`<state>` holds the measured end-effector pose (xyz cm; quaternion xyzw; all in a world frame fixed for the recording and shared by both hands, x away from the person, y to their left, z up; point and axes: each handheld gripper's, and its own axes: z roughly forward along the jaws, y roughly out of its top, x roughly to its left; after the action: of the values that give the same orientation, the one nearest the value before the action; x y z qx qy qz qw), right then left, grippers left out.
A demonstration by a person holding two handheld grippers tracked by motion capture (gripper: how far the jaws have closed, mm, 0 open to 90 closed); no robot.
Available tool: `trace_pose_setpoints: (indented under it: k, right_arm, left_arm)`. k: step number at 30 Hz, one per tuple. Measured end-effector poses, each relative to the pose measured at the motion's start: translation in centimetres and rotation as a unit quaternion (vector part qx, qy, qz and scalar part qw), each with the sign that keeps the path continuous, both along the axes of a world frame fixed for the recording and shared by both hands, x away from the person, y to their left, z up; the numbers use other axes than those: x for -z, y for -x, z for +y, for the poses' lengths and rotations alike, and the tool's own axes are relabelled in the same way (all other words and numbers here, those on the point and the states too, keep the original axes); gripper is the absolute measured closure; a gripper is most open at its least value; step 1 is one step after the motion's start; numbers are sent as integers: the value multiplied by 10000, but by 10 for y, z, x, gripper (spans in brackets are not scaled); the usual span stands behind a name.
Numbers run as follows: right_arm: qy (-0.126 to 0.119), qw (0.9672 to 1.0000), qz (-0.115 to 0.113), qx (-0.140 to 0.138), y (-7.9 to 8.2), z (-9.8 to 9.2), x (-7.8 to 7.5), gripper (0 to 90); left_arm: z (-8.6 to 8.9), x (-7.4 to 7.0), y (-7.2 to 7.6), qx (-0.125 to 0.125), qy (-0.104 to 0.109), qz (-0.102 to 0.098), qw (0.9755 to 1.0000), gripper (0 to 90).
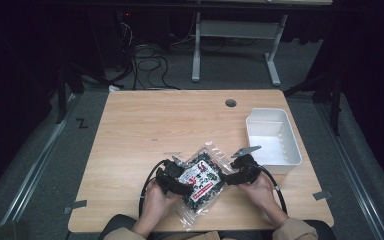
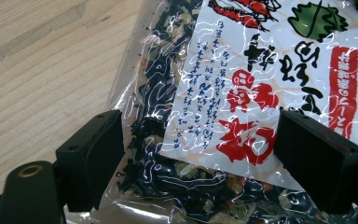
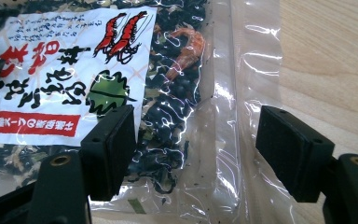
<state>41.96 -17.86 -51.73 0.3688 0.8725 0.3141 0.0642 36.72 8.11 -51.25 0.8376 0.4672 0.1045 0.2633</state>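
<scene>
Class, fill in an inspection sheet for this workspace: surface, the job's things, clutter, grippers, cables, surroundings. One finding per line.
Surface: wooden table, round hole near far edge.
Job's things: clear food packet with printed label, lying flat near the front edge.
Clutter: empty white bin on the right.
Grippers: left gripper and right gripper flank the packet, both open.
Cables: black cable trailing from each gripper.
Surroundings: grey floor, floor cables, desk frame behind.

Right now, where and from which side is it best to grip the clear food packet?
Probably the flat sealed side strip of the clear food packet, coming in from its right edge. That strip is thin and empty and lies between the open jaws of the right gripper, while the middle is bulky.
</scene>
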Motion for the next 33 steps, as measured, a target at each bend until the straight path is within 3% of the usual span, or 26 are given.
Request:
trace_pose_setpoints:
  k: [4, 7, 12, 18, 19, 20, 22, 26, 33]
  right_arm:
    - [-113, 9996, 273, 33, -3, -1, 3, 282]
    - [-118, 9995, 305, -14, -3, -1, 3, 287]
    - [-187, 9988, 443, -37, -1, 0, 1, 404]
    - [-117, 9995, 278, 70, -1, -4, 1, 602]
    - [-73, 9998, 174, 40, 1, -3, 1, 673]
    - [127, 9999, -64, 31, 4, -2, 0, 703]
    - [168, 9997, -181, -3, 6, -2, 0, 755]
    - [96, 9999, -14, 103, 3, -4, -1, 800]
    - [55, 10000, -40, 25, 3, -5, -2, 865]
  left_arm:
    - [0, 0, 0, -39, 16, -7, 10000, 167]
    - [0, 0, 0, 23, -34, 1, 10000, 167]
    - [-1, 0, 0, 41, -7, -27, 10000, 170]
    - [-1, 0, 0, 58, -11, -48, 10000, 172]
    - [-1, 0, -1, 52, -11, -32, 10000, 171]
    - [-1, 1, -1, 50, -7, -33, 10000, 170]
    - [-1, 1, -1, 54, -6, -39, 10000, 170]
    - [-1, 1, -1, 69, -34, -60, 10000, 169]
    - [-2, 1, 0, 30, -24, -132, 9999, 169]
